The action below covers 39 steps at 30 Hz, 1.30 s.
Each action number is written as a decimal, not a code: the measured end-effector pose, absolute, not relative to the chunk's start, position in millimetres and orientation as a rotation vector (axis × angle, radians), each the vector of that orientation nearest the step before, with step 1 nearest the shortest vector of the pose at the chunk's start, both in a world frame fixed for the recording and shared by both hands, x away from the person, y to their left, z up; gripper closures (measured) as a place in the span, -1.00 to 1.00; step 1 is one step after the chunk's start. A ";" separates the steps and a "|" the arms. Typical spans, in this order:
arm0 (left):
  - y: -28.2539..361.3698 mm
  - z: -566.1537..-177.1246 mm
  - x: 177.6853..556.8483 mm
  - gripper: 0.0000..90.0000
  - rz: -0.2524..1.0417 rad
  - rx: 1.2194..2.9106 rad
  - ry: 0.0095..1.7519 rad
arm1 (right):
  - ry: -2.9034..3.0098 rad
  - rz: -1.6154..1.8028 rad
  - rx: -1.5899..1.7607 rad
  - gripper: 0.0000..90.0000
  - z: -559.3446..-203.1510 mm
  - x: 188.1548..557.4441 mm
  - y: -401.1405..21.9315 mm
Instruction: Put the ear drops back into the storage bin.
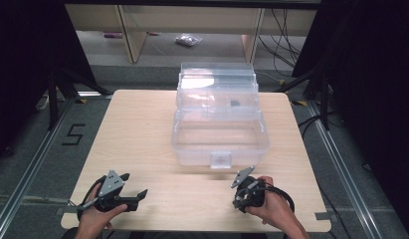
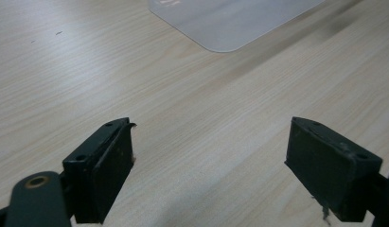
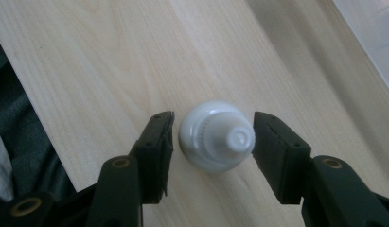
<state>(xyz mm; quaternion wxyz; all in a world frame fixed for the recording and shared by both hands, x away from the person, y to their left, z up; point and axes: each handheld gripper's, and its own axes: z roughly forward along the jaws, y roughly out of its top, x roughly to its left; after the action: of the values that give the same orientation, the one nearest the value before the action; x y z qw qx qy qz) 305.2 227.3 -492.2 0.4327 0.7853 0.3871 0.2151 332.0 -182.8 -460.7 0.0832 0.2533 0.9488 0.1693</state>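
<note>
A small white capped bottle (image 3: 216,136) stands on the wooden table (image 1: 142,129) in the lower middle of the right gripper view, between the jaws of the right gripper (image 3: 212,137), which flank it closely; whether the pads press on it cannot be told. In the high view that gripper (image 1: 240,183) sits at the lower right, just in front of a clear plastic box (image 1: 219,132) at the centre. The left gripper (image 2: 208,165) hangs wide and released over bare wood at the lower left.
</note>
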 end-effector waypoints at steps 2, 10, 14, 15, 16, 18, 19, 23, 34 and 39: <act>227.2 -492.2 305.1 -0.66 0.536 1.956 0.965 | 2.842 0.507 0.747 0.14 -461.2 333.0 -182.6; 227.4 -492.2 305.2 -0.66 0.536 1.954 0.966 | 2.852 0.490 0.758 0.25 -462.3 335.6 -180.5; 227.3 -492.2 305.2 -0.66 0.536 1.955 0.965 | 2.865 0.495 0.750 0.33 -461.6 336.2 -180.0; 227.3 -492.2 305.2 -0.66 0.536 1.954 0.966 | 2.865 0.495 0.750 0.33 -461.6 336.2 -180.0; 227.3 -492.2 305.2 -0.66 0.537 1.955 0.966 | 2.867 0.490 0.743 0.34 -461.1 336.6 -179.8; 227.0 -492.4 305.2 -0.66 0.536 1.949 0.967 | 2.853 0.495 0.761 0.34 -458.7 335.6 -179.7; 227.0 -492.4 305.2 -0.66 0.536 1.949 0.967 | 2.853 0.495 0.761 0.34 -458.7 335.6 -179.7; 227.3 -492.2 305.1 -0.66 0.538 1.955 0.966 | 2.853 0.507 0.753 0.34 -451.9 335.3 -181.1; 227.3 -492.2 305.1 -0.66 0.538 1.955 0.965 | 2.846 0.542 0.736 0.34 -436.1 343.3 -188.5; 226.7 -492.4 305.0 -0.66 0.538 1.952 0.969 | 2.832 0.556 0.772 0.34 -426.1 346.6 -191.9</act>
<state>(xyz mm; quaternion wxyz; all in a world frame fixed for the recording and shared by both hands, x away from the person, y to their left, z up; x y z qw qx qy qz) 305.0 226.7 -492.4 0.4337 0.7835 0.3890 0.2161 346.6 -191.9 -426.1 0.0771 0.2577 0.9451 0.1857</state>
